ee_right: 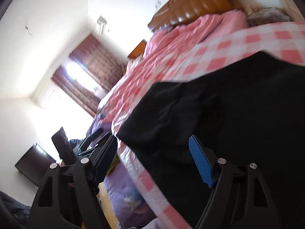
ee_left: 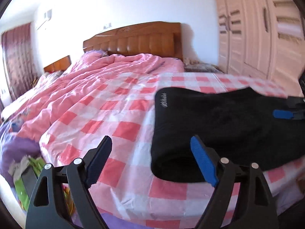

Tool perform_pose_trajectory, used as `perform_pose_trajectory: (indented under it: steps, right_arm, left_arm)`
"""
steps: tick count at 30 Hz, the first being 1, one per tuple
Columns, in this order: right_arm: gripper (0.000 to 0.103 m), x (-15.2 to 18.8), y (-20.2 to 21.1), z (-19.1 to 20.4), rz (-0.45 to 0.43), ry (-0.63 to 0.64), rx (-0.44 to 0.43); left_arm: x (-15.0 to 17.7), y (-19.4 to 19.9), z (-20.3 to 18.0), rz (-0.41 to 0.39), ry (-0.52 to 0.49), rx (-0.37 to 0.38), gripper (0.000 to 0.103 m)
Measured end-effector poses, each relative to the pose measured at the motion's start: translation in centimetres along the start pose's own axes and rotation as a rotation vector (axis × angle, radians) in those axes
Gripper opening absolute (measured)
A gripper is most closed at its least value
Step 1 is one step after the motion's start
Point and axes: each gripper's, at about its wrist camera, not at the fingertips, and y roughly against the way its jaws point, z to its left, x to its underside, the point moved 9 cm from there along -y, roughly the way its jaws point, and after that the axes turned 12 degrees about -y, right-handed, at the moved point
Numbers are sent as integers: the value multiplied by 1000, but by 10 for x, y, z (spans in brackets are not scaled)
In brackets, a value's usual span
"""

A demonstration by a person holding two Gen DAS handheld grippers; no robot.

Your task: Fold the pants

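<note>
- We found the black pants [ee_left: 219, 118] lying folded on the pink-and-white checked bedspread [ee_left: 118, 103], close to the near edge of the bed, with a rounded fold facing the left wrist camera.
- A small pale printed mark sat near the pants' far left corner in the left wrist view.
- Our left gripper [ee_left: 152, 152] had its jaws spread wide and held nothing; the checked cloth showed in the gap between them.
- Its right finger, with the blue pad [ee_left: 204, 164], stood just in front of the pants' rolled edge; we could not tell whether it touched the fabric.
- Our right gripper [ee_right: 152, 150] also had its jaws apart, with black fabric and the bed's edge showing between them and neither pad pressing on the cloth.
- In the left wrist view, a blue pad of the right gripper [ee_left: 284, 114] showed at the pants' right end, over the dark cloth.
- In the right wrist view the pants [ee_right: 228, 114] filled the right half of the frame, blurred and tilted.
- A rumpled pink quilt [ee_left: 99, 72] lay heaped toward the wooden headboard [ee_left: 137, 38].
- A pale wardrobe [ee_left: 253, 30] stood to the right of the bed, and dark red curtains [ee_right: 95, 68] hung at the bright window.
</note>
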Motion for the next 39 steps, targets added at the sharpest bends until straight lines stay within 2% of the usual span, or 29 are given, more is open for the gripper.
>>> perform_pose_trajectory:
  steps: [3, 5, 8, 11, 12, 13, 15, 16, 18, 21, 23, 26, 27, 29, 31, 32, 34, 36, 38, 39]
  right_arm:
    - [70, 11, -24, -6, 69, -28, 49]
    - [69, 11, -32, -18, 83, -45, 82]
    - [63, 3, -42, -27, 72, -102, 75]
    - [57, -11, -49, -29, 57, -132, 65]
    - [46, -14, -53, -29, 51, -137, 73]
    - [28, -18, -55, -30, 43, -141, 81]
    - [11, -21, -56, -27, 27, -123, 103]
    - [11, -19, -52, -21, 9, -93, 110]
    - [10, -18, -42, -3, -27, -17, 125]
    - [10, -16, -23, 24, -68, 58, 115]
    - [10, -14, -15, 27, -77, 63, 120]
    - [10, 0, -9, 13, -57, 38, 142]
    - [10, 5, -13, 0, -42, 18, 163]
    - [10, 6, -20, -24, -13, -33, 178]
    - [10, 13, -33, -40, 26, -71, 153]
    - [10, 14, -34, -41, 30, -78, 146]
    - [19, 14, -35, -39, 39, -81, 132]
    - [24, 12, -31, -38, 52, -78, 143]
    - [36, 10, -17, -35, 34, -65, 149]
    - [90, 10, -13, -35, 27, -63, 150]
  left_arm:
    - [2, -6, -26, -1, -79, 4, 84]
    - [6, -21, -37, 12, -120, 18, 84]
    - [15, -36, -42, 33, -129, 33, 82]
    - [18, -41, -43, 38, -111, 72, 74]
    - [19, -41, -44, 40, -115, 78, 68]
    - [19, -42, -44, 42, -122, 71, 64]
    - [18, -42, -42, 40, -127, 57, 56]
    - [17, -39, -40, 37, -123, 56, 50]
    - [15, -34, -37, 28, -115, 64, 44]
    - [11, -22, -39, 8, -171, 28, 43]
    - [7, -16, -41, -8, -204, -3, 44]
    - [2, -12, -44, -29, -231, -36, 48]
    - [1, -13, -45, -29, -236, -38, 53]
    - [5, -21, -50, -10, -254, -15, 55]
    - [13, -33, -57, 32, -274, 10, 57]
    - [15, -36, -58, 39, -286, -2, 58]
    - [16, -38, -59, 50, -287, -5, 59]
    - [16, -37, -56, 54, -277, 6, 60]
    - [15, -35, -54, 52, -281, 6, 60]
    - [15, -33, -53, 47, -285, 0, 61]
